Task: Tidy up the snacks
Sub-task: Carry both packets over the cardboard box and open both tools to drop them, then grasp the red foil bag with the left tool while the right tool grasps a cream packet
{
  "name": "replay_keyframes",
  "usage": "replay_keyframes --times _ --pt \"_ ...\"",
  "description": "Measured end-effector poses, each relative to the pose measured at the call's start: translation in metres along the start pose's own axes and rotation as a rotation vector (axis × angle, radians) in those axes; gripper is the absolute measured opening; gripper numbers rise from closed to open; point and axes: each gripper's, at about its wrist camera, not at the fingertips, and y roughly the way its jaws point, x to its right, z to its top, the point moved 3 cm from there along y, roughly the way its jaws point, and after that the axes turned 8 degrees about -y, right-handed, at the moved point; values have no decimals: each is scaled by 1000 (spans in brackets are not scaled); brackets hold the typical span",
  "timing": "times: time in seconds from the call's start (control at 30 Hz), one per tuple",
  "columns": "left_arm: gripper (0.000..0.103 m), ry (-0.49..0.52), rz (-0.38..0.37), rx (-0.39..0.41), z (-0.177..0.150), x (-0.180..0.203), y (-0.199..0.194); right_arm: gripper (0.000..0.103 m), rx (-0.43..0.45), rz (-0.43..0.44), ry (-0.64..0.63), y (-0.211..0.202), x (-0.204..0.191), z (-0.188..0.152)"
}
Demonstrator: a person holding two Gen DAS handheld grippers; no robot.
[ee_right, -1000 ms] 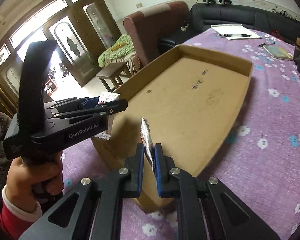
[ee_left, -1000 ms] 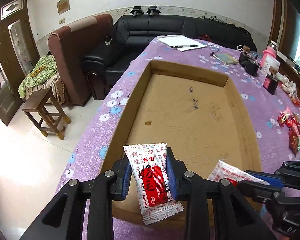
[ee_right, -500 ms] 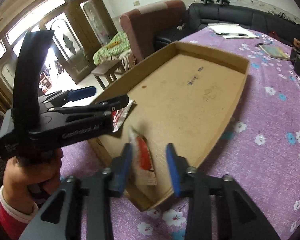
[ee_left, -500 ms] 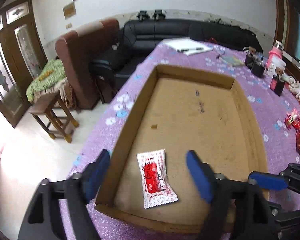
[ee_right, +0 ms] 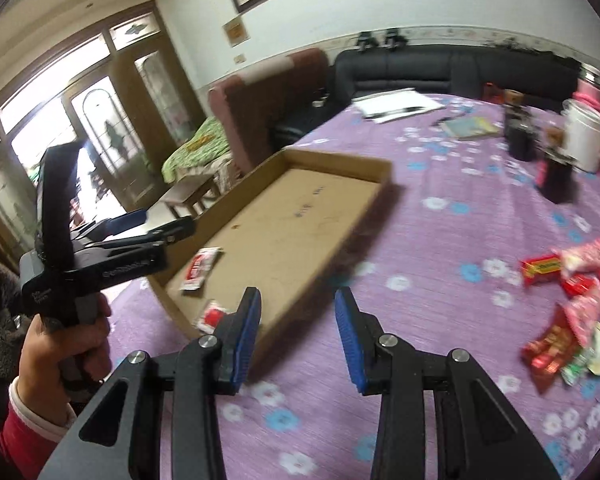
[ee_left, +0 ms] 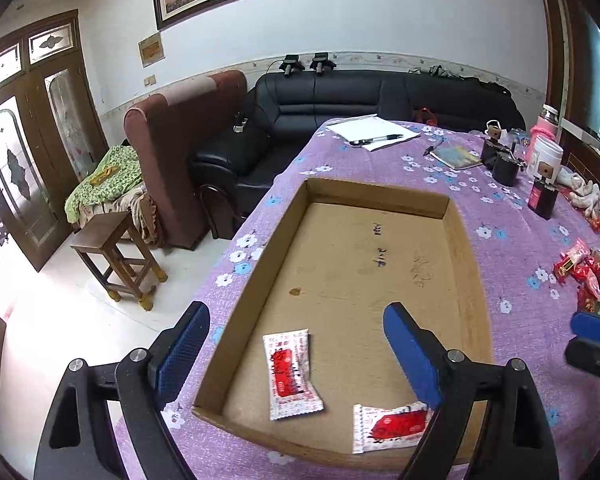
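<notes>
cardboard tray is holding two red-and-white packets, both grippers are gaping empty, and the snack heap at three o'clock is waiting.

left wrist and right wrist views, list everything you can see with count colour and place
cardboard tray: one, brown, on the table
snack packets: two, white and red, lying at the tray's near end
snack pile: several, red and pink, right of the tray
tablecloth: one, purple, flowered
paper with pen: one, white, far end
sofa: one, black, behind the table
stool: one, wooden, on the floor
left claw: open, empty, above the tray
right claw: open, empty, beside the tray
</notes>
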Motion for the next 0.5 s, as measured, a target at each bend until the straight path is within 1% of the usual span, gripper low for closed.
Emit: replay_keyframes --times 0.17,0.27,0.43,0.5 --pt "91 -1 -34 -4 0 14 -6 37 8 -63 54 -22 37 -20" --pt "91 -4 -90 -9 -1 29 -13 37 4 -141 83 -38 67 -37" --pt "92 25 -191 -36 -9 73 -20 37 -7 -281 148 -69 118 -65" --pt "92 44 -230 -55 -13 94 -20 42 -16 -343 158 -80 136 -74"
